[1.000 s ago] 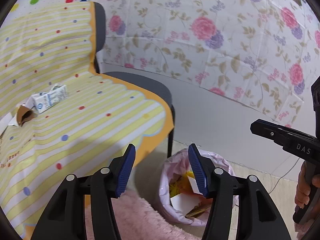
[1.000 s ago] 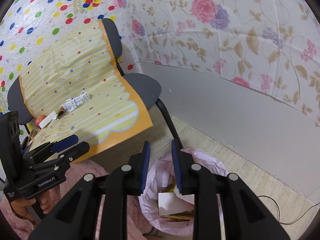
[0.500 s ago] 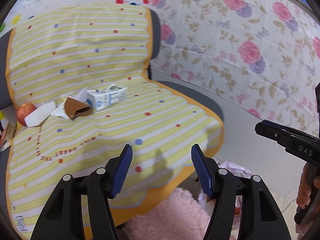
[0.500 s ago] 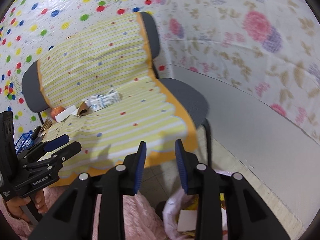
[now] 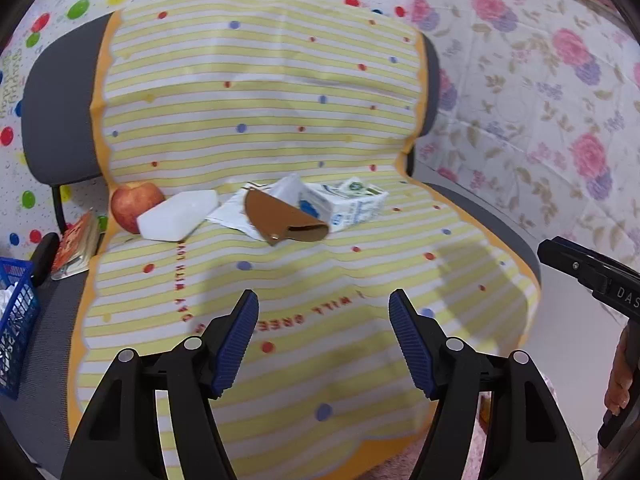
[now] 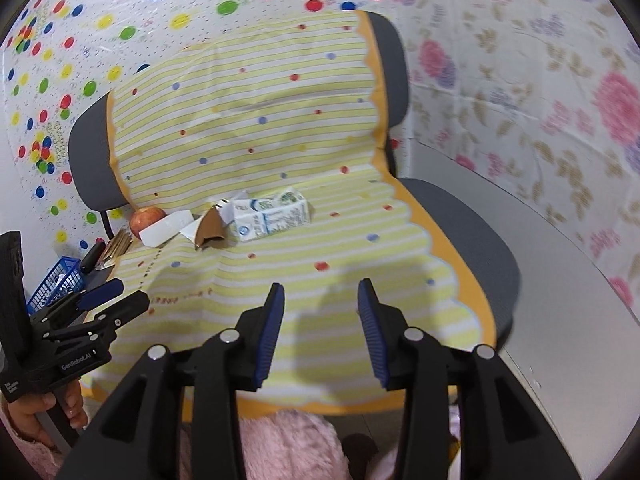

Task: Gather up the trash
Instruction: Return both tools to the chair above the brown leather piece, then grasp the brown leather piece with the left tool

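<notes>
A white and blue milk carton (image 5: 346, 206) lies on its side on the yellow striped cloth (image 5: 280, 128) over the chairs; it also shows in the right wrist view (image 6: 272, 220). A brown folded paper cup (image 5: 280, 220) and crumpled white paper (image 5: 236, 214) lie just left of it. My left gripper (image 5: 324, 336) is open and empty, above the cloth's front part, well short of the trash. My right gripper (image 6: 320, 328) is open and empty, also over the cloth's front part.
A red apple (image 5: 134, 204) and a white block (image 5: 178, 220) lie left of the trash. A blue basket (image 5: 16, 320) and a booklet (image 5: 76, 244) sit at the far left. The grey chair seat (image 6: 468, 232) sticks out on the right. Pink fluffy fabric (image 6: 288, 444) lies below.
Both grippers have swung up and left from the pink trash bag on the floor to face the cloth-covered chairs. The right gripper's jaws have opened wider. The bag has left both views.
</notes>
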